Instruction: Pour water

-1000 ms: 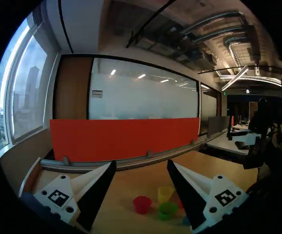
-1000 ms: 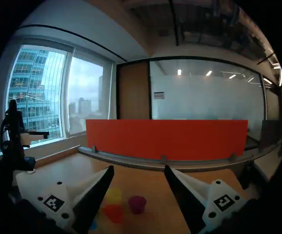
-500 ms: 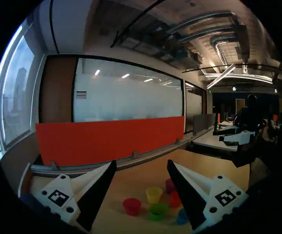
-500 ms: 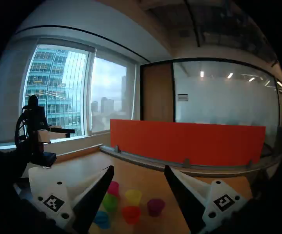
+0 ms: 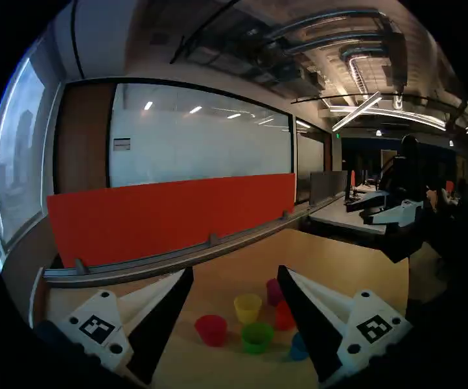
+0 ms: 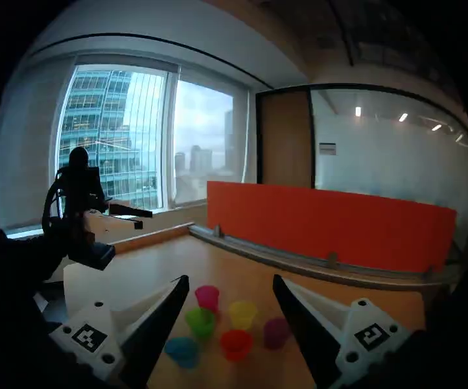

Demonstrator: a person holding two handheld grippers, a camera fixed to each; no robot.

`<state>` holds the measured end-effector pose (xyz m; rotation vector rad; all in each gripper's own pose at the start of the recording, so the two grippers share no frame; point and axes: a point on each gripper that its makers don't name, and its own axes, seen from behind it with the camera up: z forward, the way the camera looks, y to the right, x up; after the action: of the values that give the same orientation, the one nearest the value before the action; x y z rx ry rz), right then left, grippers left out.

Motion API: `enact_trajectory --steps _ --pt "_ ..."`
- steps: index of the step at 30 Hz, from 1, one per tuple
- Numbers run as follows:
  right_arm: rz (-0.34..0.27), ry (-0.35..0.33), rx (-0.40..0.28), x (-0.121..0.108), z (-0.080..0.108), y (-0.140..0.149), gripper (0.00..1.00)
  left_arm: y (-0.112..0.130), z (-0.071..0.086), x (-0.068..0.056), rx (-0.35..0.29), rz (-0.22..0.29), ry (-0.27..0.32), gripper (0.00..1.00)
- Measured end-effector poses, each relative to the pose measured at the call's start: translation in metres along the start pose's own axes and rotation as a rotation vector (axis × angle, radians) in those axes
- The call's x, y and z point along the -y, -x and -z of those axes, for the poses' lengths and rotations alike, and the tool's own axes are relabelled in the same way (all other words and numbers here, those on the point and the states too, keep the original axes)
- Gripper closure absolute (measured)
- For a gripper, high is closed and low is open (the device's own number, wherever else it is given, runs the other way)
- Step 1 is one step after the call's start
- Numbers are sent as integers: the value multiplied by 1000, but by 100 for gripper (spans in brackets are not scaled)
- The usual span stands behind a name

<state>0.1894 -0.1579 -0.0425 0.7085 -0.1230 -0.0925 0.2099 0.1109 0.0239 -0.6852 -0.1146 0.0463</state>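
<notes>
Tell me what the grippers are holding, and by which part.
Nothing. The left gripper and the right gripper are both open and empty; the cups stand free on the table.

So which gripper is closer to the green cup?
Left gripper, I think: the green cup sits just ahead of it. From the right gripper it's farther, behind the blue cup.

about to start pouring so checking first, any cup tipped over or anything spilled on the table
Nothing stands out. The pink cup, green cup, yellow cup, purple cup, red cup and blue cup stand upright, clustered on the table, with no puddle visible. The left hand-held gripper and right hand-held gripper are open and empty.
</notes>
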Motion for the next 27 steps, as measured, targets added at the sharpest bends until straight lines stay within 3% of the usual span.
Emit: enact_trajectory --steps 12,27 --pt "14 -44 52 7 3 14 0 19 -2 -3 63 -30 30 4" --pt "80 -113 170 23 9 59 0 69 -12 -12 168 -54 84 3"
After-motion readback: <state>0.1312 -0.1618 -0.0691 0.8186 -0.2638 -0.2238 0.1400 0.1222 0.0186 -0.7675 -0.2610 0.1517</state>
